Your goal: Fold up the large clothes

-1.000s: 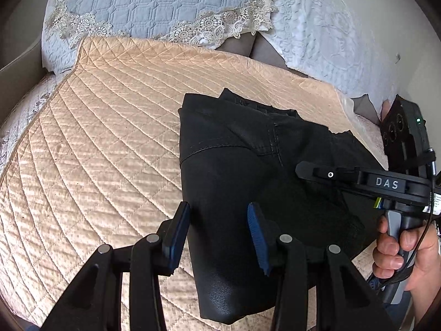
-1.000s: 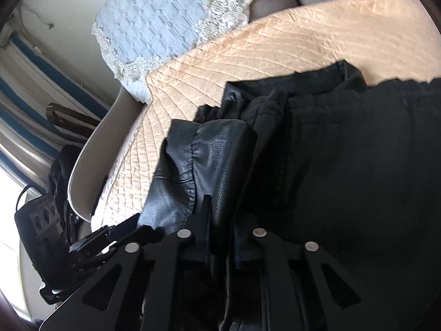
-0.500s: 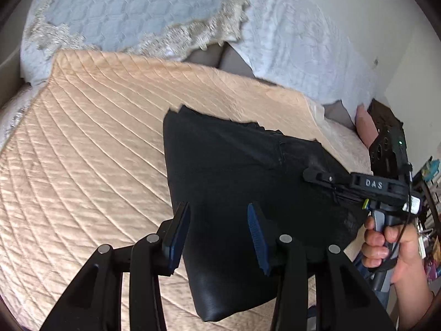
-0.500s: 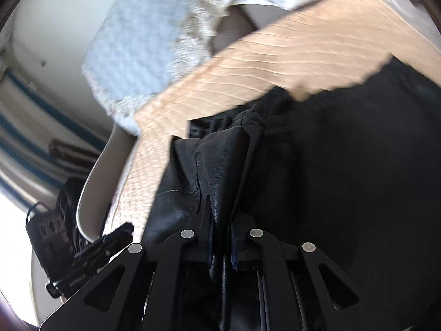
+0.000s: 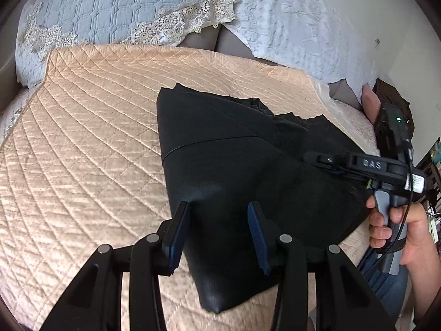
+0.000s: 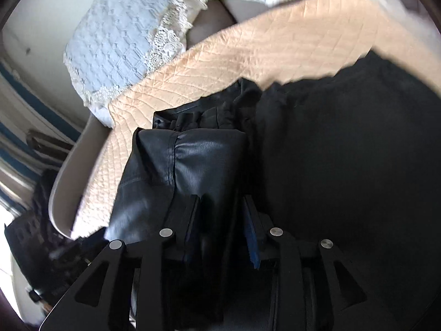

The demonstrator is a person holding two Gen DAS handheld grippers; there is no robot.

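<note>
Right wrist view: right tool [image 6: 220,227] just opened, jaws now apart with a glossy fold of the black leather garment [image 6: 190,165] lying loose between them, pads no longer pinching. Half a second back, same fold clamped tight. Reads as a release: folded layer laid down, this fold step likely finished, next grasp point to be chosen.

Left wrist view: left tool [image 5: 219,234] half open, holding nothing, hovering over the garment's [image 5: 234,182] near end at 6 o'clock. Garment folded into a dark wedge on the quilted peach bedspread [image 5: 82,151], spread from centre toward 3 o'clock, narrow corner pointing to 6 o'clock. Right tool [image 5: 325,161] seen side-on at 3 o'clock, over the garment's right edge, a hand [image 5: 399,229] on its grip. Lace-trimmed pillows [image 5: 115,8] along 12 o'clock.

Against a second ago: garment flatter, top flap now lying down with a clean seam line across it; right tool no longer carrying cloth; left tool's opening unchanged, view shifted slightly across the bed. In the right view, bunched leather once raised at centre now settled lower, fold edge squarer.
</note>
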